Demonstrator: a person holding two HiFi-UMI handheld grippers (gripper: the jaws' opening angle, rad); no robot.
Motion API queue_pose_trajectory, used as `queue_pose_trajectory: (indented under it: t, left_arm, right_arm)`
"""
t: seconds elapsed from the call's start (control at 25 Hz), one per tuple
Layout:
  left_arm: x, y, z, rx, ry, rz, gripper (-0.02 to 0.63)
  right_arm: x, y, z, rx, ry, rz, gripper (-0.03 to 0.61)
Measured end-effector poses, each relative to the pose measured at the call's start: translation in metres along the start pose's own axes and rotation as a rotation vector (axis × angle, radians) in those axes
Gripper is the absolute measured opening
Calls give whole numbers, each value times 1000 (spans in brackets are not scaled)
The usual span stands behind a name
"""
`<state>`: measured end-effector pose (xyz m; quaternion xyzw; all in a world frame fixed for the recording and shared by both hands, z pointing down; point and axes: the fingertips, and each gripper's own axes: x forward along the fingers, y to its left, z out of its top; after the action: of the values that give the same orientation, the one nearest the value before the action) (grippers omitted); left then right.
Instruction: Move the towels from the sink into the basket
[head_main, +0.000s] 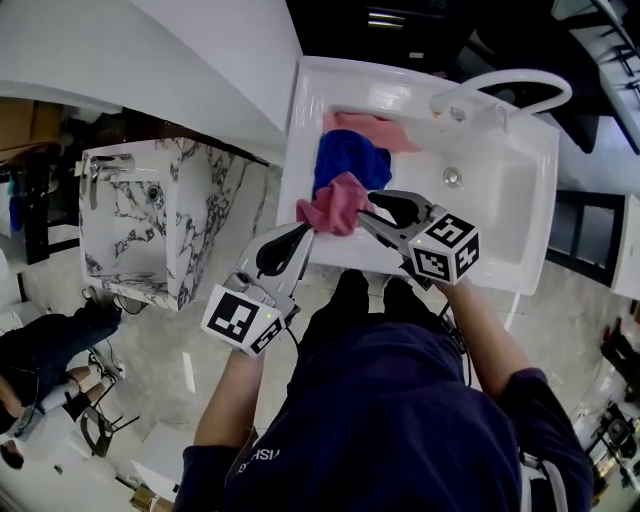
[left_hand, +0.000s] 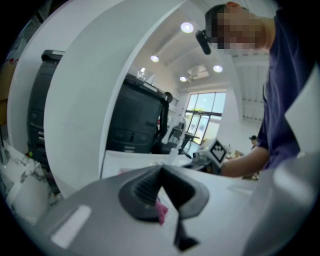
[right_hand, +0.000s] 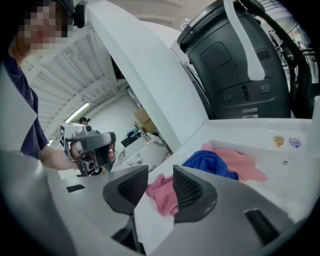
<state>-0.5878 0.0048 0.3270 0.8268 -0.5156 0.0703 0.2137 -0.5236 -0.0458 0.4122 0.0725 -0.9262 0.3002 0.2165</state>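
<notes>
Head view: left tongs (head_main: 305, 229) angled down at 7 o'clock of pink towel (head_main: 335, 205), pinching it shut; right tongs (head_main: 362, 208) at 3 o'clock, half open around it.

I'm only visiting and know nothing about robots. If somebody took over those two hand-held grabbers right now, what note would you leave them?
Left gripper: shut, pinching an edge of the pink towel.
Right gripper: open, the same towel between its jaws, not gripped.
Things: pink towel bunched on the front rim of the sink; blue towel and salmon towel lie in the basin. The basket is not in view.
Done: no towel seen moved out.
Left: all three towels go into the basket.
</notes>
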Motion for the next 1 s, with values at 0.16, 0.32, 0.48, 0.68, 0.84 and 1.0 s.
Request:
queue_pose_trajectory:
  t: [0.16,0.32,0.48,0.68,0.84,1.0]
  left_arm:
    - [-6,5,-8,-8,5,5,2]
    - [-13,12,-12,-17,8,15,2]
    - [-17,19,-15,-31,6,25,2]
    - [-23,26,-16,-40,-1,37,2]
    - [-27,31,-18,-50,0,48,2]
    - [-31,34,-20,-60,1,58,2]
  right_arm:
    - [21,-2,-17,-8,54,0,173]
    - [40,-4,-36,-22,123,-13,199]
    - [55,-9,-49,-30,180,-38,242]
    - [71,-15,-59,-57,237,-73,285]
    - [80,-16,-63,-74,272,-83,304]
    - [87,-17,-68,-100,303,-94,314]
